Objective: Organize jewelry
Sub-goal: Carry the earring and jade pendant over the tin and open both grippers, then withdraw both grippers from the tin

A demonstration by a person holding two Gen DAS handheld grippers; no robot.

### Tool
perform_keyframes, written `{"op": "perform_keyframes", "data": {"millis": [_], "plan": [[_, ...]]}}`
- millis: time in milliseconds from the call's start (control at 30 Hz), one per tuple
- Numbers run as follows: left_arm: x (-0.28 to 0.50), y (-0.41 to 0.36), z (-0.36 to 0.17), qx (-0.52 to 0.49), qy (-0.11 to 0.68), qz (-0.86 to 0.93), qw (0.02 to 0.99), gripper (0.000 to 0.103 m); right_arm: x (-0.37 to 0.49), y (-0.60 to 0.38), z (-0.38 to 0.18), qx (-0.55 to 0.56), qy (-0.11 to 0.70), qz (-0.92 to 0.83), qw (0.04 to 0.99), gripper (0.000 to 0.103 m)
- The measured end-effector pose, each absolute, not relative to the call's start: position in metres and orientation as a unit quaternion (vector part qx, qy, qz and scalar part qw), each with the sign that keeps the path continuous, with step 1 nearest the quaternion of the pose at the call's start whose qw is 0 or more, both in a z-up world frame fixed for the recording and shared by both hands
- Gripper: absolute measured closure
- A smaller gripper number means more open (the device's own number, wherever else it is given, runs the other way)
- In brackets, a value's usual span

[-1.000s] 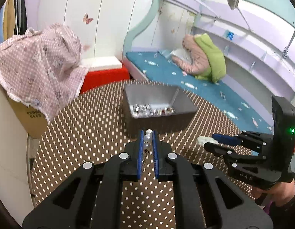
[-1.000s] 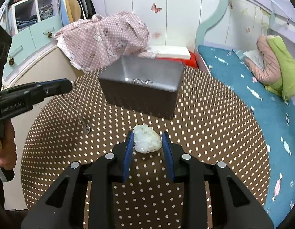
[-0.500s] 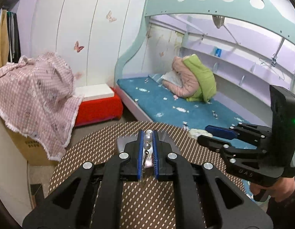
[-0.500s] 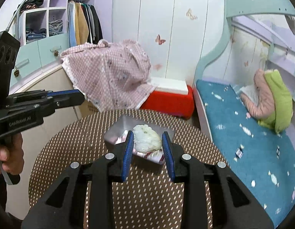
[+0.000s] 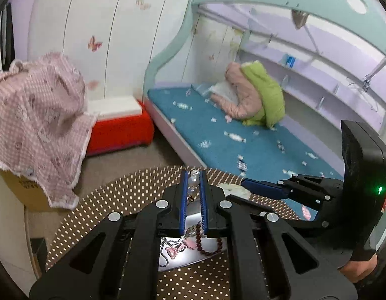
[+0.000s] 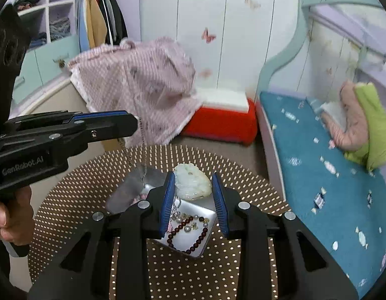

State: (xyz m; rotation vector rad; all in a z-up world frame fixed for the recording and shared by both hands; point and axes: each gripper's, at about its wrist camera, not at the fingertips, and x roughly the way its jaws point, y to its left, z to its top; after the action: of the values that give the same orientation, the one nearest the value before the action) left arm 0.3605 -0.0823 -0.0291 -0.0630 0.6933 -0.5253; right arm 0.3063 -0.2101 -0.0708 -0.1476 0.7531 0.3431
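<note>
My left gripper is shut on a clear-bead necklace; its thin chain hangs from the fingers down into the grey metal box. My right gripper is shut on a pale jade pendant, held above the same box. The box sits on the round brown dotted table and holds a dark red bead bracelet, pearls and pink charms. The left gripper shows at the left of the right wrist view, the right gripper at the right of the left wrist view.
A pink checked cloth covers a cardboard box beyond the table. A red and white cooler stands on the floor. A bed with a blue mattress lies to the right, a wardrobe to the left.
Both grippers have risen and moved over the box, so I now look down into it. Each still holds its piece; the chain now dangles into the box.
</note>
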Motion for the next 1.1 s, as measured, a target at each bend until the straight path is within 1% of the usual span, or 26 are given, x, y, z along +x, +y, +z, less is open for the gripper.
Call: {"op": "perform_keyframes", "data": {"millis": [133,167,200,233,267,300,333,367,400,433,500,767,1100], "plan": [[0.375,-0.088,-0.055,-0.024,0.369,-0.241,0.897,0.092,0.323,-0.211,-0.095,-0.061,0.398,0.162,0.901,0.074],[0.375,-0.087,-0.059,-0.023,0.373,-0.237,0.897,0.081,0.325,-0.213,-0.097,-0.055,0.403,0.163,0.899,0.074],[0.375,-0.086,-0.062,-0.023,0.373,-0.232,0.898,0.055,0.326,-0.215,-0.099,-0.047,0.407,0.159,0.898,0.073],[0.373,-0.083,-0.063,-0.025,0.370,-0.223,0.901,0.040,0.327,-0.217,-0.099,-0.043,0.406,0.155,0.899,0.061],[0.370,-0.078,-0.063,-0.030,0.361,-0.210,0.908,0.019,0.325,-0.219,-0.098,-0.038,0.403,0.153,0.902,0.049],[0.367,-0.074,-0.062,-0.033,0.355,-0.203,0.912,0.014,0.323,-0.221,-0.097,-0.034,0.396,0.151,0.905,0.027],[0.365,-0.072,-0.060,-0.032,0.354,-0.198,0.914,0.014,0.321,-0.224,-0.095,-0.029,0.388,0.147,0.909,0.020],[0.363,-0.070,-0.059,-0.030,0.352,-0.193,0.915,0.012,0.319,-0.226,-0.093,-0.026,0.386,0.144,0.911,0.018],[0.361,-0.068,-0.058,-0.026,0.350,-0.187,0.918,0.009,0.318,-0.227,-0.092,-0.023,0.386,0.141,0.911,0.014],[0.358,-0.066,-0.057,-0.021,0.345,-0.178,0.921,0.008,0.316,-0.228,-0.090,-0.018,0.385,0.134,0.913,0.007],[0.349,-0.062,-0.053,-0.008,0.334,-0.159,0.929,0.005,0.312,-0.231,-0.086,-0.013,0.378,0.122,0.917,0.007],[0.299,-0.049,-0.032,0.028,0.284,-0.086,0.954,0.005,0.281,-0.234,-0.060,0.023,0.345,0.097,0.933,0.007],[0.211,-0.027,-0.001,0.017,0.219,-0.044,0.975,0.005,0.202,-0.228,-0.021,0.034,0.290,0.079,0.953,0.007]]}}
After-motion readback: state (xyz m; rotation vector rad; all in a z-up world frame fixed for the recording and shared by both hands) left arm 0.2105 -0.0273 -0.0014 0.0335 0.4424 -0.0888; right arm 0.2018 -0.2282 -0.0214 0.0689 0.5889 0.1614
